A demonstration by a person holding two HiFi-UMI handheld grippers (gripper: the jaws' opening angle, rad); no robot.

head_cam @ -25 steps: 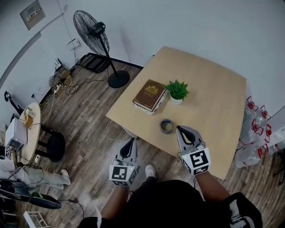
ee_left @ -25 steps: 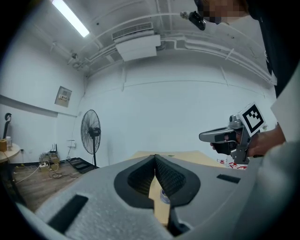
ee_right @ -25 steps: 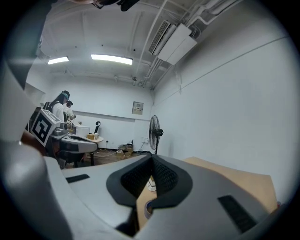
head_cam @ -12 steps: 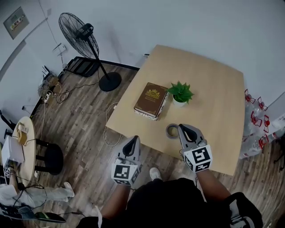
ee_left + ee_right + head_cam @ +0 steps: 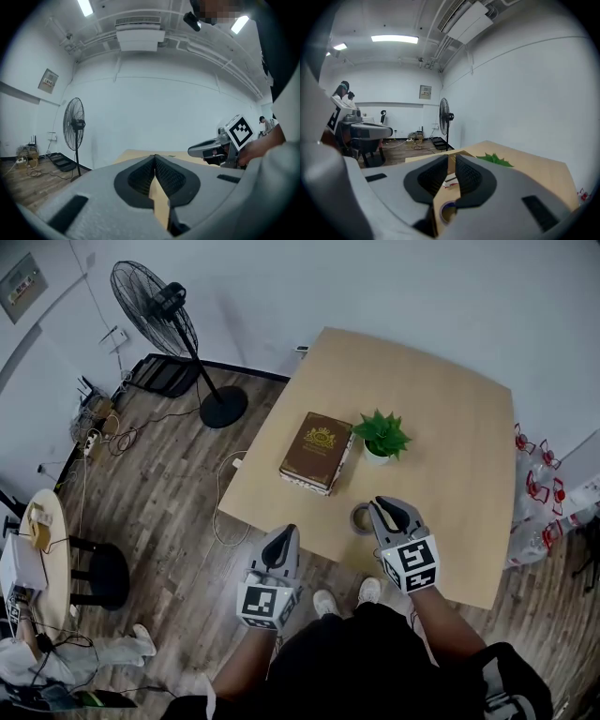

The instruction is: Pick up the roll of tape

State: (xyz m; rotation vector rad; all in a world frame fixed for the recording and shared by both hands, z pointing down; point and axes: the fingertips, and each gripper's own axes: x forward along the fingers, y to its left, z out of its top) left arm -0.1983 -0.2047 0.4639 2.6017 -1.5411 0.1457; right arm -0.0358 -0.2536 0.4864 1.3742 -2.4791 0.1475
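The grey roll of tape (image 5: 360, 518) lies flat on the wooden table (image 5: 450, 427) near its front edge. My right gripper (image 5: 379, 506) hovers just to the right of the roll, fingertips beside it. Its jaws are opening and stand a narrow slit apart with nothing between them. In the right gripper view the tape (image 5: 449, 210) shows low down through the gap below the right gripper (image 5: 452, 157). My left gripper (image 5: 283, 532) is shut and empty, off the table at its front edge; in its own view the left gripper (image 5: 154, 157) has its tips touching.
A brown book (image 5: 317, 451) and a small potted plant (image 5: 380, 437) stand just beyond the tape. A standing fan (image 5: 155, 301) is on the wood floor at the far left. Water bottles (image 5: 534, 488) crowd the table's right side.
Both grippers have moved forward towards the table. The right one has come down alongside the tape and its jaws have parted slightly. The left one has reached the table's front edge.
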